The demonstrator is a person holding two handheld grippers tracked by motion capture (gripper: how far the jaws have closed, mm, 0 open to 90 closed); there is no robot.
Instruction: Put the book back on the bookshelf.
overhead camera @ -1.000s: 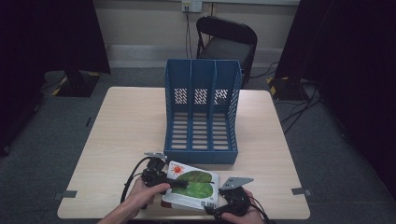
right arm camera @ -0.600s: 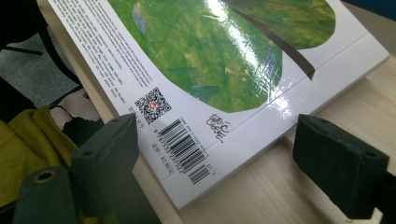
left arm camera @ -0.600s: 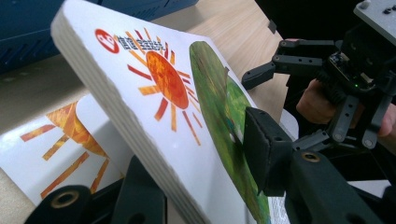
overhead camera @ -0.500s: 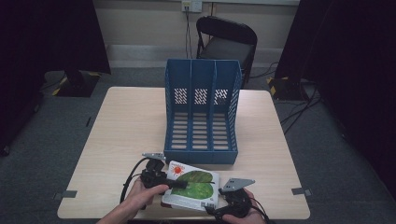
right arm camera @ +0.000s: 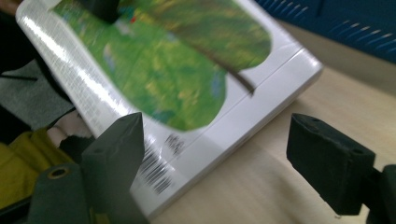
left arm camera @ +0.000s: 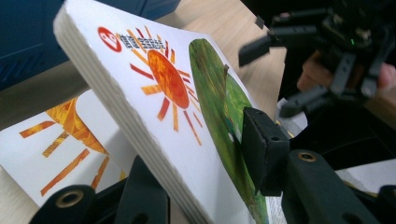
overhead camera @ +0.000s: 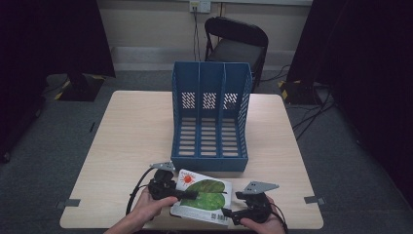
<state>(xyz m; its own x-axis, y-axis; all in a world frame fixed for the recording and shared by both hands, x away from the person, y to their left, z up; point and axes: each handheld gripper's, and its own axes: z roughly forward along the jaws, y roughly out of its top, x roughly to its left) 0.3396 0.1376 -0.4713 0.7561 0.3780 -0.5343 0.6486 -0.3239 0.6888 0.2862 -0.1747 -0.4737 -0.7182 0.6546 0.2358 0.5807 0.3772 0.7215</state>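
Since the earlier frames little has shifted on the table: both hands stay at its near edge, and the left tongs (overhead camera: pixel 187 195) have finished closing on the book, while the right tongs (overhead camera: pixel 229 217) have just been narrowing a little, with the book's corner between their jaws.

That book is a thick white board book with a green leaf and a red-orange sun on its cover (overhead camera: pixel 204 197). It sits at the near edge of the pale wooden table (overhead camera: pixel 131 136), just in front of the blue plastic three-slot file rack (overhead camera: pixel 210 117). In the left gripper view the book (left arm camera: pixel 154 93) is tilted up off a second sun-printed white cover (left arm camera: pixel 56 149) lying flat beneath it. One black jaw presses on the leaf picture and the other sits under the book's page edge, so the left tongs (left arm camera: pixel 205 186) are clamped on the book.

In the right gripper view the right tongs (right arm camera: pixel 233 154) stand apart. The barcode corner of the book (right arm camera: pixel 163 79) reaches in beside the left-hand jaw, and the other jaw hangs clear over bare table. Whether that nearer jaw touches the cover cannot be told through the blur.

Beyond the table stands a black folding chair (overhead camera: pixel 236 44).
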